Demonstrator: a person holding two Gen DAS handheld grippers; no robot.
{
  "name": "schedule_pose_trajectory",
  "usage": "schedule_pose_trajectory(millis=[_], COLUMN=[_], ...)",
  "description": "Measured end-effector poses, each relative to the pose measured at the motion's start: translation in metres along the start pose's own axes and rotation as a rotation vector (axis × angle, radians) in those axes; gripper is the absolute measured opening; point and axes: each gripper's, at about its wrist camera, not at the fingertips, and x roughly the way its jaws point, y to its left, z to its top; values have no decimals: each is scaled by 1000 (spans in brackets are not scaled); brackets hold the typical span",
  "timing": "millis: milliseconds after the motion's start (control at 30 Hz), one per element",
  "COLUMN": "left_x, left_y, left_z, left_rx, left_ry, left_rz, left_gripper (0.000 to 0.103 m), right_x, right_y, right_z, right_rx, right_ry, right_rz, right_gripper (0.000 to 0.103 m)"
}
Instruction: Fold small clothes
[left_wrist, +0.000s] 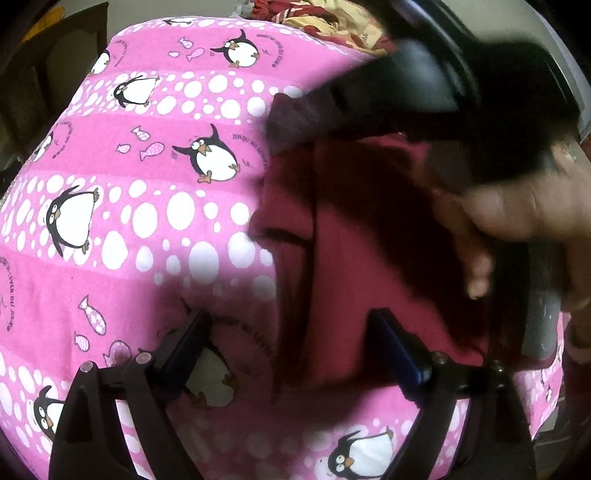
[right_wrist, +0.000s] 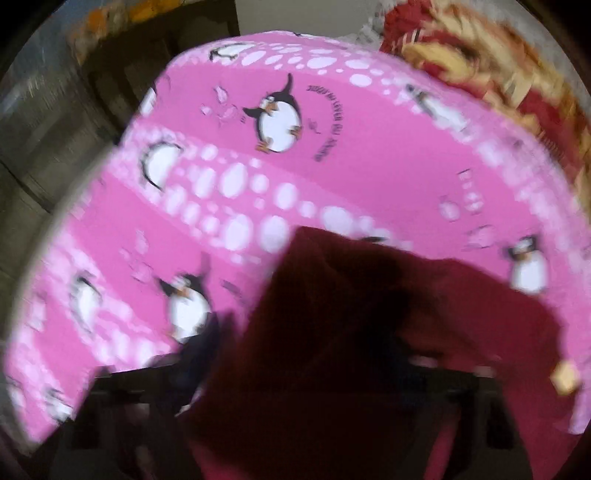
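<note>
Jaws of the left gripper (left_wrist: 291, 332) stand apart over the maroon garment (left_wrist: 354, 258), lying creased on the pink penguin sheet (left_wrist: 147, 206); right gripper's (left_wrist: 280, 125) grip is too blurred to tell.

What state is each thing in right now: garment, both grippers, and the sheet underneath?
Maroon garment: partly folded on the sheet, one part lifted.
Left gripper: open, straddling the garment's near edge, gripping nothing.
Right gripper: blurred, cloth at its tip; grip unclear.
Pink penguin sheet: spread flat beneath.
</note>
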Motion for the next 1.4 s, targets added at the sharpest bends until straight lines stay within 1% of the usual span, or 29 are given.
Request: schedule_pose_trajectory(millis=[67,167,200,233,267,300,367,400,433,467,500,533,567,633,700,767,833,867,933,1033,1100,1133,1167,1200,1233,1267,1333,1367,1400], left_x=[0,1,2,4,5,5,-1,-5,-10,-14,-19,-23,-27,-35,-37,-42,-45,-46,-45,-35,-32,-30,-29,-27,-26,-26,-29,-29,-30], left_y=[1,-3,-4,-5,-6,-6,-6,-8,-9,-10,-10,-14,-16,-21,-28,-33,-39,-41,-40,-41,-41,-40,-39,-40,-40,-41,-40,-41,-41], left_z=[4,8,10,11,13,14,17,17,17,17,18,16,16,14,13,13,15,15,16,16,15,15,15,15,15,13,10,8,6], left_rx=[-8,-9,-5,-5,-13,-27,-53,-48,-38,-32,-30,-29,-25,-13,0,16,24,29,26,-1,-12,-11,-9,-8,-6,2,17,27,32], left_ry=[-9,-28,-30,-29,-25,-15,-36,-52,-68,-83,-94,-100,-106,-115,-126,-142,-152,-157,-154,-136,-129,-128,-127,-125,-123,-122,-126,-125,-120], left_rz=[-2,-22,-42,-65,-82,-106,-147,-152,-154,-159,-168,-174,-178,-178,-175,-175,-176,-174,-166,-162,-156,-147,-144,-146,-146,-144,-139,-134,-133], left_gripper=[89,89,86,65,48,27,16,12,12,12,11,11,11,11,11,11,11,11,11,11,11,11,11,11,11,11,11,12,13], right_x=[-12,-33,-40,-48,-53,-56,-57,-57,-59,-61,-63,-66,-68,-73,-71,-63,-52,-44,-29,-9,-3,-3,-5,-10,-13,-19,-32,-38,-44], right_y=[-15,-40,-46,-54,-62,-67,-79,-88,-91,-97,-100,-99,-98,-91,-78,-60,-45,-37,-27,-17,-16,-17,-19,-22,-27,-35,-51,-57,-63], right_z=[-6,-13,-16,-19,-24,-28,-36,-41,-44,-48,-49,-49,-47,-38,-25,-14,-3,3,12,15,9,5,1,-4,-7,-12,-21,-24,-28], right_rx=[29,113,129,145,162,175,197,228,255,294,311,323,333,338,306,240,188,169,150,114,82,73,65,67,77,104,166,187,205], right_ry=[-15,-50,-62,-72,-76,-77,-73,-65,-64,-65,-68,-76,-83,-87,-61,-3,51,84,151,210,199,179,153,124,107,85,41,23,4], right_rz=[69,195,230,261,283,282,268,291,308,331,346,364,383,426,436,396,342,320,308,259,189,148,135,149,166,205,282,309,333], right_gripper=[28,19,18,14,11,7,5,6,6,12,22,50,71,73,76,83,84,87,93,93,81,61,51,46,37,32,25,20,17])
